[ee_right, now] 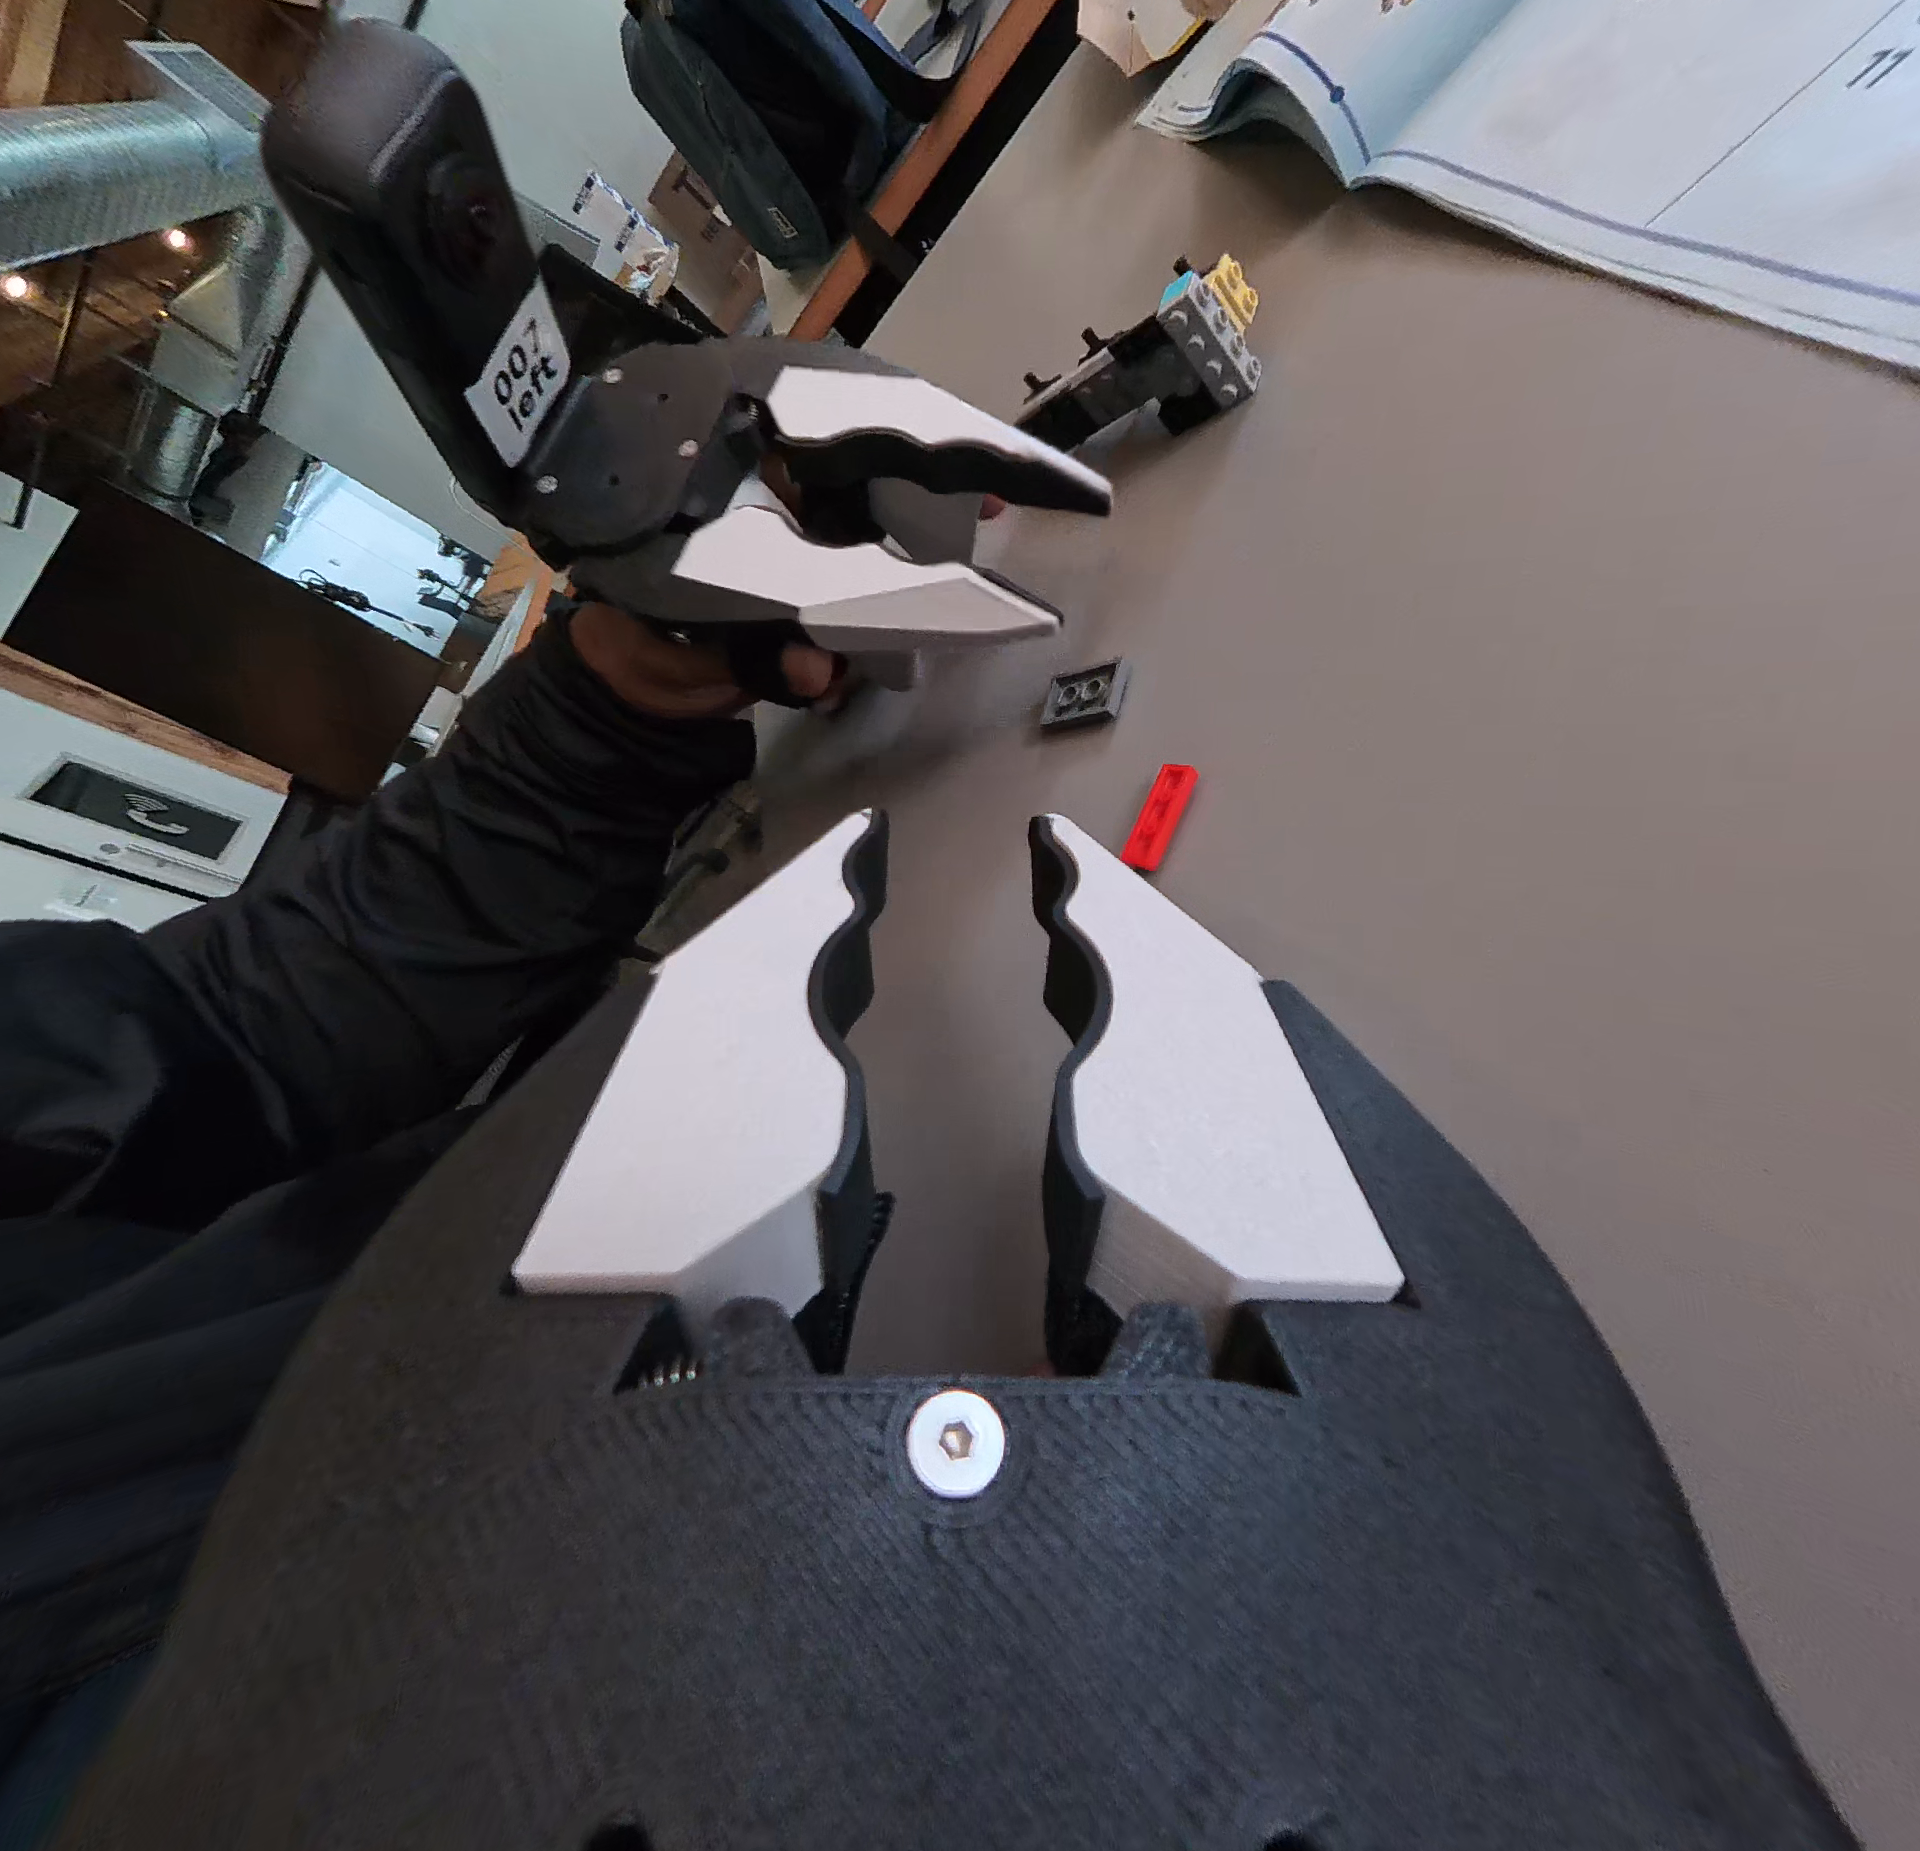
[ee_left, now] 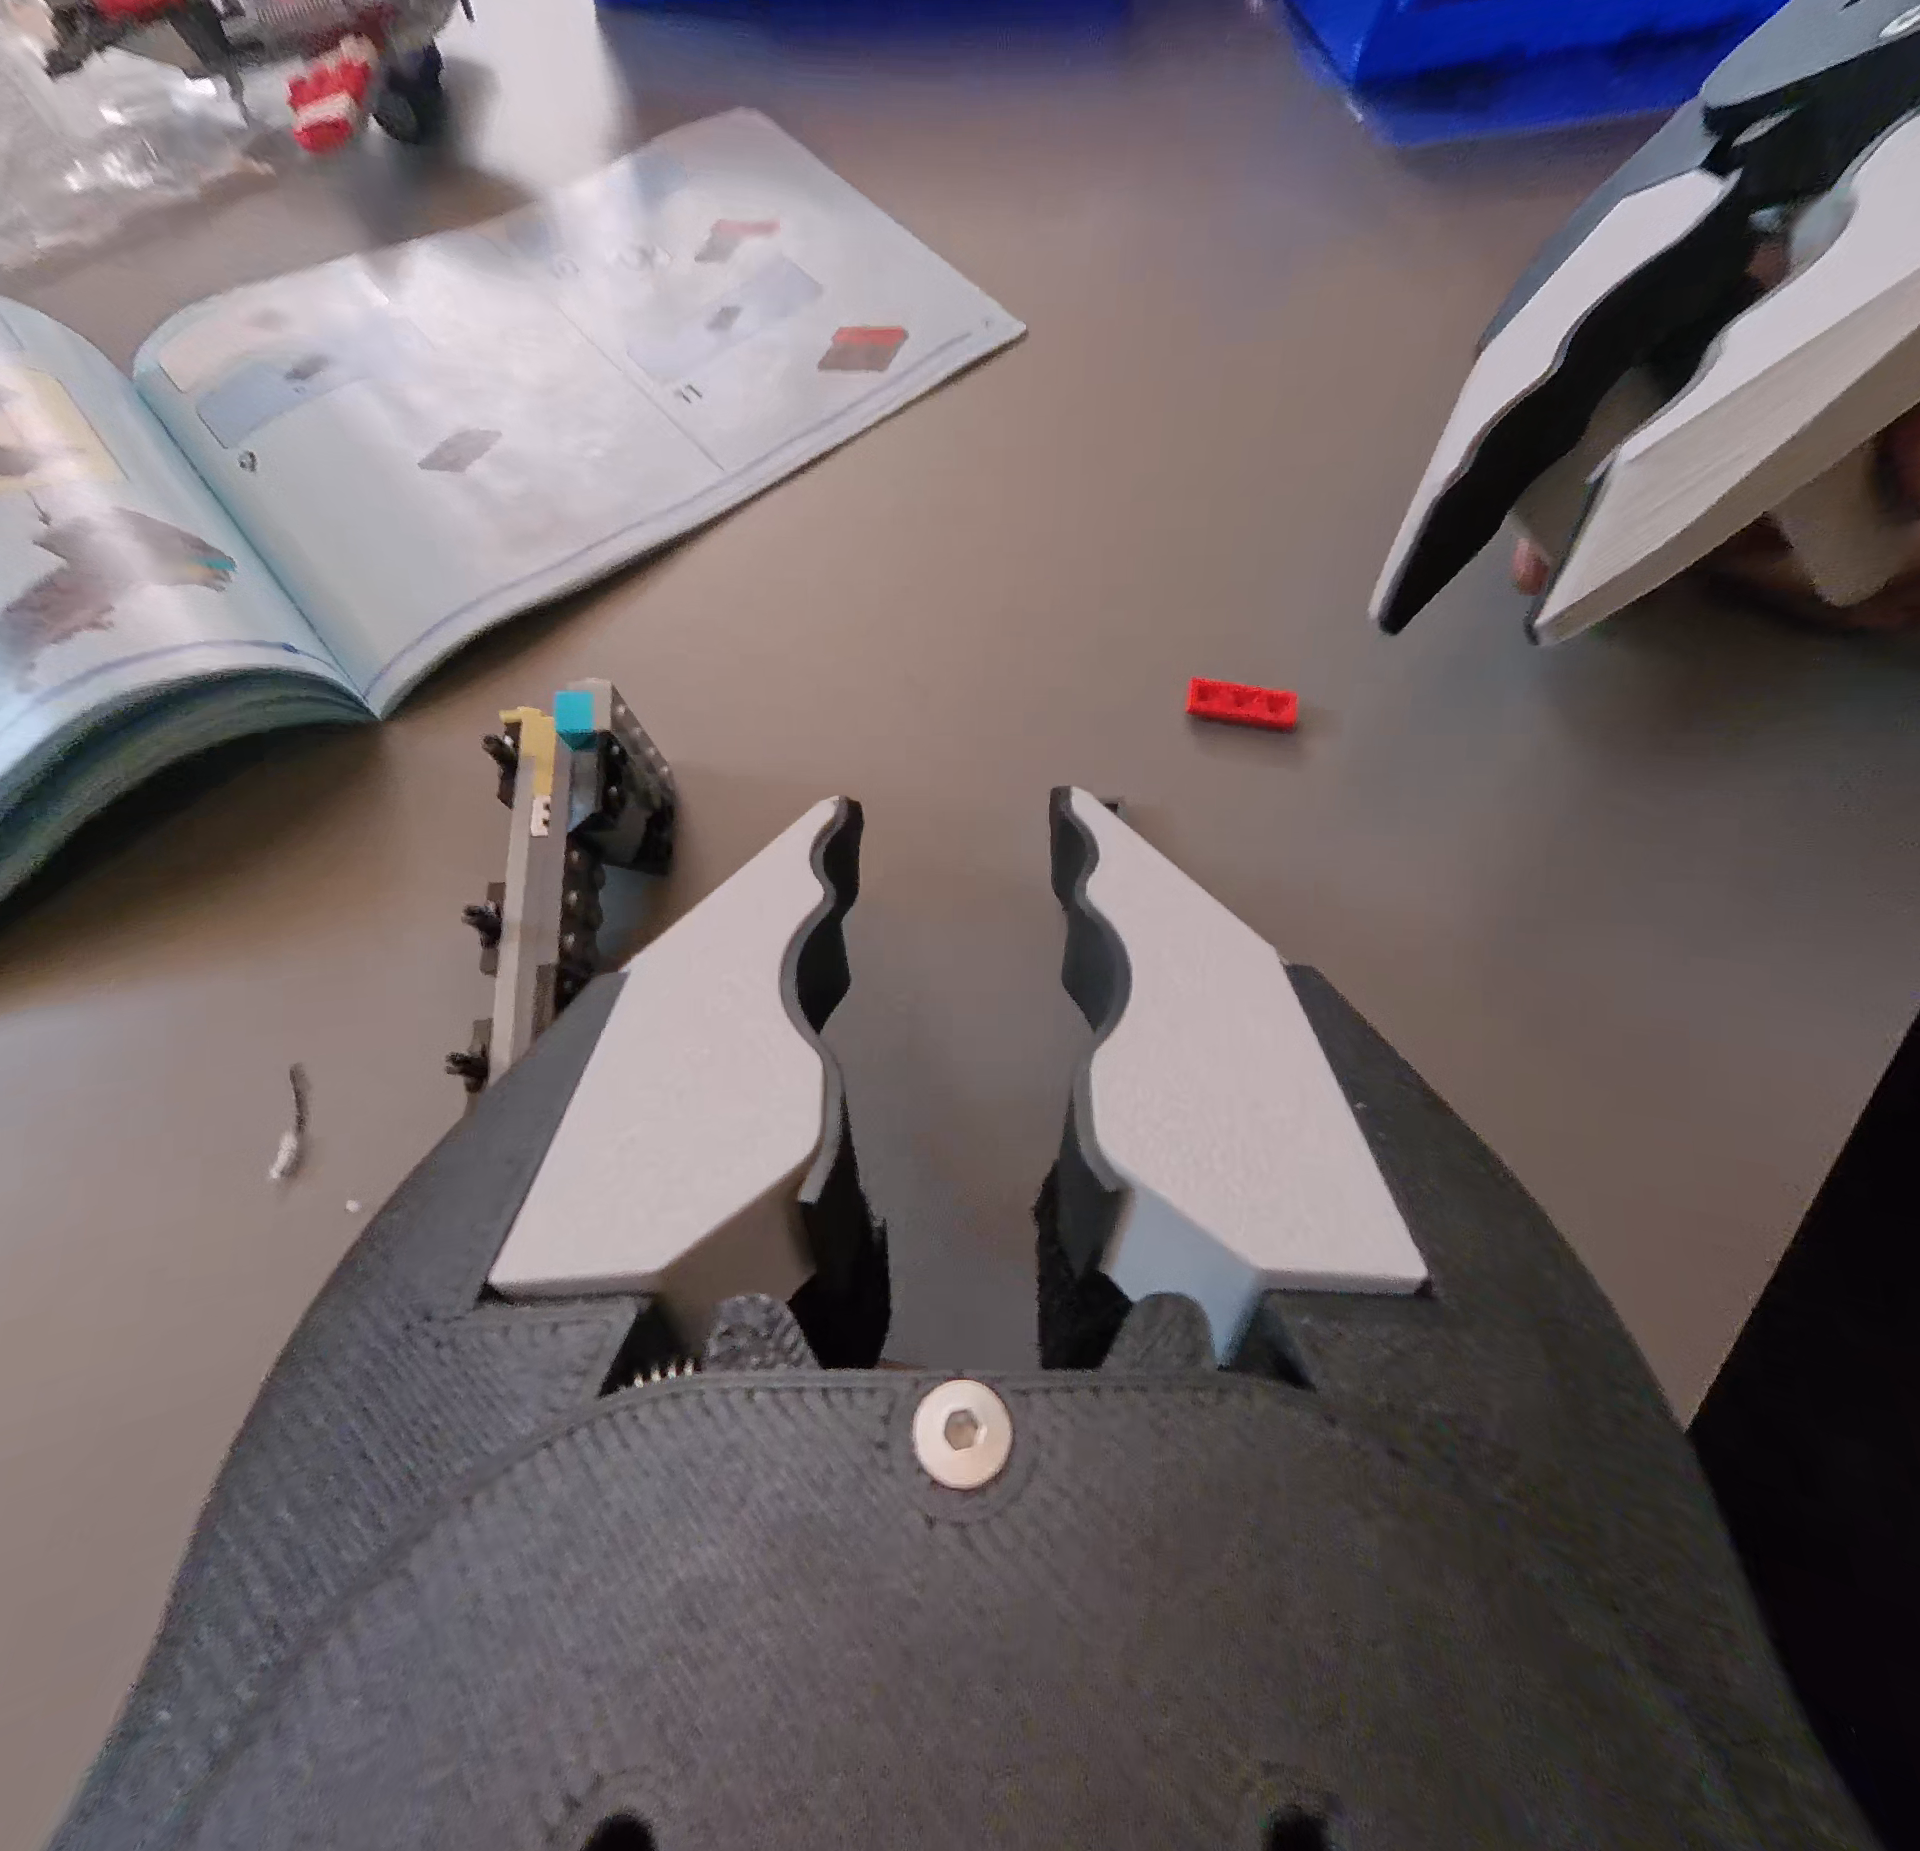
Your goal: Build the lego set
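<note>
Hovering just above the grey table (ee_left: 1039,554), the left gripper (ee_left: 956,814) was held with its jaws spread and nothing between them. A small grey plate (ee_right: 1086,695) was seen just beneath its tips in the right wrist view, while in its own view only a dark corner showed beside the right fingertip. The right gripper (ee_right: 958,830) was likewise held released and empty, angled low toward a red plate (ee_right: 1161,817) lying flat and loose just past its tips. Both tools appeared poised for pick-ups, one part each.

Farther left, the half-built grey model (ee_left: 566,866), topped with yellow and teal bricks, was laid on its side, black pins outward, apart from both grippers; it was judged to be waiting for the loose plates. Beyond it the instruction booklet (ee_left: 499,388) was spread open, presumably for reference. A finished red-and-grey model (ee_left: 260,35) was parked on clear plastic bags (ee_left: 94,149) at the far corner.

Two blue bins (ee_left: 1558,25) were ranged along the far edge; their contents could not be seen.
</note>
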A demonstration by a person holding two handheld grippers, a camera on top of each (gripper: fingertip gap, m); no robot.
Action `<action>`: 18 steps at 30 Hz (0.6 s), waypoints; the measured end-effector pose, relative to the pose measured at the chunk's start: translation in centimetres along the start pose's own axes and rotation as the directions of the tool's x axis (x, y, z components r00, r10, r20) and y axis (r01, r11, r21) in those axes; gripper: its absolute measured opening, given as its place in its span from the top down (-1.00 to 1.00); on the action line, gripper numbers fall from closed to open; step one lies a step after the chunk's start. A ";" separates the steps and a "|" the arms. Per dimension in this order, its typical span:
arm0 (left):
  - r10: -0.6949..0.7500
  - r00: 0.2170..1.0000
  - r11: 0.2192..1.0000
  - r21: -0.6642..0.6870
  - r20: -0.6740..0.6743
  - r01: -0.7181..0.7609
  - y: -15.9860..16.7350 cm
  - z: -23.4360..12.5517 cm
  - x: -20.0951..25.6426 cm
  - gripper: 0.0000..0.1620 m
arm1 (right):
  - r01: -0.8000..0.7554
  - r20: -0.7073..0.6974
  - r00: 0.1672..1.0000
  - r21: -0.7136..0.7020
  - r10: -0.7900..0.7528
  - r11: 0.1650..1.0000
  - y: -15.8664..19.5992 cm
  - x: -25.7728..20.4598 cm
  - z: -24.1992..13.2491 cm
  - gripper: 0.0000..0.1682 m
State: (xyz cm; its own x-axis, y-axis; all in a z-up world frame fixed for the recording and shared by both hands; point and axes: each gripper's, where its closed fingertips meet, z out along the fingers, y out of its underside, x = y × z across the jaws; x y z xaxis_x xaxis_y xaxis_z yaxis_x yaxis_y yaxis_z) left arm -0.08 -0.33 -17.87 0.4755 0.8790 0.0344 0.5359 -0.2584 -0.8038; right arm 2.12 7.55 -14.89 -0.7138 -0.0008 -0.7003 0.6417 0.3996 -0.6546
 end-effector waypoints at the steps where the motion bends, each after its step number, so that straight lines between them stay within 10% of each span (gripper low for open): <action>1: 0.013 1.000 1.000 0.015 0.003 -0.013 -0.5 -0.1 0.0 0.53 | -0.002 -0.004 1.000 -0.004 0.002 1.000 0.0 0.1 0.1 0.68; 9: 0.273 0.959 0.946 0.201 -0.076 -0.253 -16.9 0.0 3.6 0.51 | 0.001 -0.026 1.000 -0.025 -0.001 1.000 0.2 0.4 0.4 0.68; 18: 0.571 0.709 0.819 0.234 -0.414 -0.524 -32.5 10.2 22.2 0.51 | 0.029 -0.047 0.998 -0.037 -0.031 0.999 0.4 0.4 0.6 0.68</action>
State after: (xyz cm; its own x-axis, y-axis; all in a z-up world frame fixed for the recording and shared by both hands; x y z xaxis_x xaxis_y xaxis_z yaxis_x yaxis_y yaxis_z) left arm -14.06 31.63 3.00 0.9320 0.3093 -0.1889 0.0266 -0.5784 -0.8153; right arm 2.30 7.19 -15.61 -0.7457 0.0295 -0.6656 0.6097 0.4328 -0.6640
